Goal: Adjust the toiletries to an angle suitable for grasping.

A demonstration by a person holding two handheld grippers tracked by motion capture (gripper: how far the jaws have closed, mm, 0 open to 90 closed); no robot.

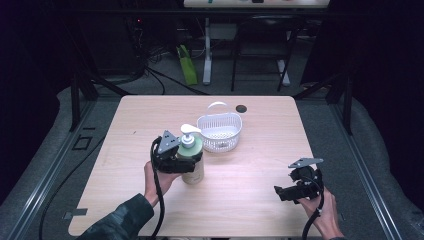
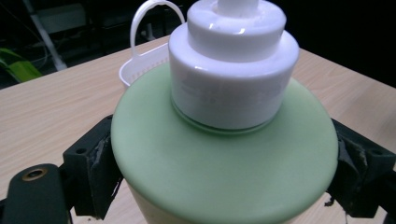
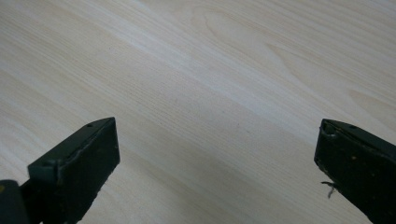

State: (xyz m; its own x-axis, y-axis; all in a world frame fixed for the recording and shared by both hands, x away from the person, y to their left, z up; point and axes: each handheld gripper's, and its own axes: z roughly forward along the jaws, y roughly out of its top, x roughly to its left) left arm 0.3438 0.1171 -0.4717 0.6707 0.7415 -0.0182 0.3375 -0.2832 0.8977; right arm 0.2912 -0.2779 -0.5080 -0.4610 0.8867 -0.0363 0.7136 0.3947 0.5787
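A pump bottle [image 1: 194, 172] with a pale green shoulder and a white pump head [image 1: 188, 131] stands upright left of the table's middle. My left gripper [image 1: 192, 158] is shut on it just under the shoulder. In the left gripper view the bottle [image 2: 224, 154] sits between both black jaws, which press on its sides; its lower body is hidden. Whether its base touches the wood I cannot tell. My right gripper [image 1: 280, 192] hovers low at the front right, open, with bare wood between its jaws [image 3: 217, 154].
A white slotted basket [image 1: 220, 132] with a loop handle stands just behind and right of the bottle; its rim [image 2: 140, 70] also shows past the bottle. A small dark disc [image 1: 241, 108] lies near the wooden table's [image 1: 250, 200] far edge.
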